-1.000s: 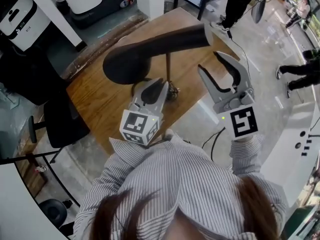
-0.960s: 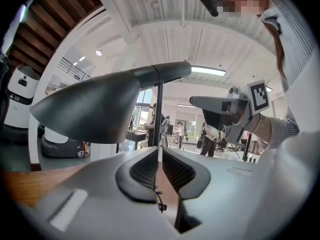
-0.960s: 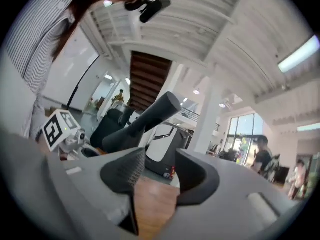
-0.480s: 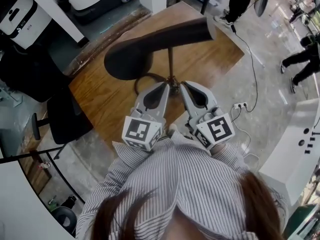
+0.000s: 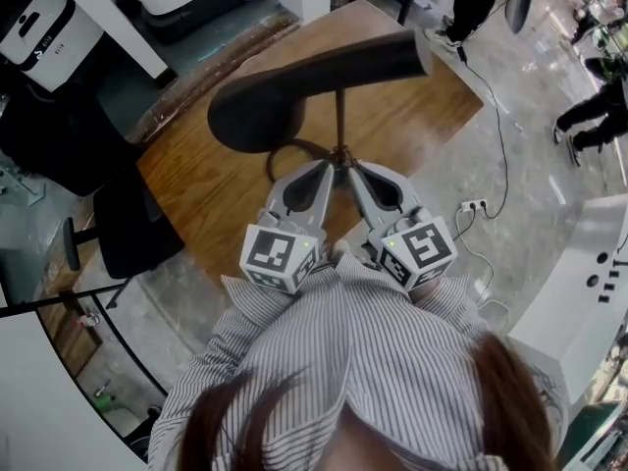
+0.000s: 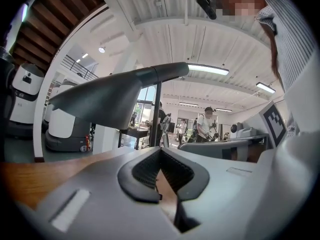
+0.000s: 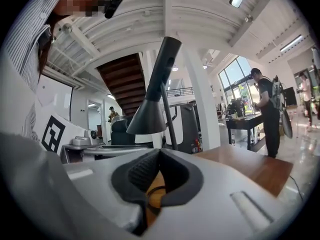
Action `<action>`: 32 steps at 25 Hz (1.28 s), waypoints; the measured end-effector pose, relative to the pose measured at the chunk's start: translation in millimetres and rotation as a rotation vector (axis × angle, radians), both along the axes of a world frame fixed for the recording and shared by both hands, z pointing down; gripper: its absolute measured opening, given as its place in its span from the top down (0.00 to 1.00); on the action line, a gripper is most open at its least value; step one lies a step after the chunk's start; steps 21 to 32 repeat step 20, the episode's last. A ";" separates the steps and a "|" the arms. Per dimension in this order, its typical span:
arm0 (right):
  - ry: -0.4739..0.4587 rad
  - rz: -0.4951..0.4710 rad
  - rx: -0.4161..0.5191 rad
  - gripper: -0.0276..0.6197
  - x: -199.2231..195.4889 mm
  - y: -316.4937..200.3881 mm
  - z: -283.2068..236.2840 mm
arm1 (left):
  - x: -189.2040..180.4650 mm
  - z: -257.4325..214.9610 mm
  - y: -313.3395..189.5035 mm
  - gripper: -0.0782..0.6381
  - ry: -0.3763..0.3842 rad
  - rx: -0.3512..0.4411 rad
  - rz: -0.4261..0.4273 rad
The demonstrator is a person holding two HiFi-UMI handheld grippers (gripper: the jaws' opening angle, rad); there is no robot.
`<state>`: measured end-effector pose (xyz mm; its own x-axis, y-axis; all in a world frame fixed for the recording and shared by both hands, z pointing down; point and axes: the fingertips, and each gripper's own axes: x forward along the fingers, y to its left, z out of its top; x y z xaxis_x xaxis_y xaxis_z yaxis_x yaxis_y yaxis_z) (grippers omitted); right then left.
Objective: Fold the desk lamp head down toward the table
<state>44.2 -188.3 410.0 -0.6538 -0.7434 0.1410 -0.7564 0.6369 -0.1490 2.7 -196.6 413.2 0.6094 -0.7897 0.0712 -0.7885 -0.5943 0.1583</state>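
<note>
Holding your left tool (image 5: 322, 168) and right tool (image 5: 353, 169) closed and empty.
The lamp head (image 5: 294, 86) stands raised above the surface (image 5: 196, 189); pressing it with the base (image 5: 282, 152) unsteadied could topple it.

We find ourselves in a large open robotics lab or workshop hall. Round the brown wooden table (image 5: 211, 189) we see a polished grey concrete floor (image 5: 520, 155) with a white power strip (image 5: 473, 205) and its cable lying loose. There is also a black office chair (image 5: 128, 234) and bulky white rounded machines with black panels (image 5: 39, 27) (robots, by their look). Overhead runs a white ribbed ceiling (image 6: 165, 14) with long strip lights (image 6: 207, 70). A person (image 7: 265, 109) stands at a dark work table (image 7: 245, 122) beside tall windows (image 7: 232, 86).
</note>
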 end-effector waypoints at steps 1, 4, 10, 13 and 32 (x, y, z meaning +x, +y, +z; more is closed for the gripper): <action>0.005 -0.003 -0.006 0.96 -0.2 0.6 1.8 | 0.0 1.1 -0.3 0.88 -0.003 -0.002 -0.005; 0.005 -0.008 -0.024 0.96 -1.4 2.9 5.7 | 0.7 1.6 -0.3 0.88 -0.009 0.000 -0.013; 0.003 -0.017 -0.030 0.96 -4.0 4.5 5.8 | 0.9 0.4 0.9 0.89 -0.012 0.002 -0.015; 0.003 -0.016 -0.037 0.96 -3.7 4.4 7.4 | -0.7 1.8 1.5 0.88 -0.010 -0.003 -0.021; -0.001 -0.010 -0.033 0.96 -0.4 5.7 9.1 | -3.0 7.6 4.0 0.89 0.011 -0.026 -0.034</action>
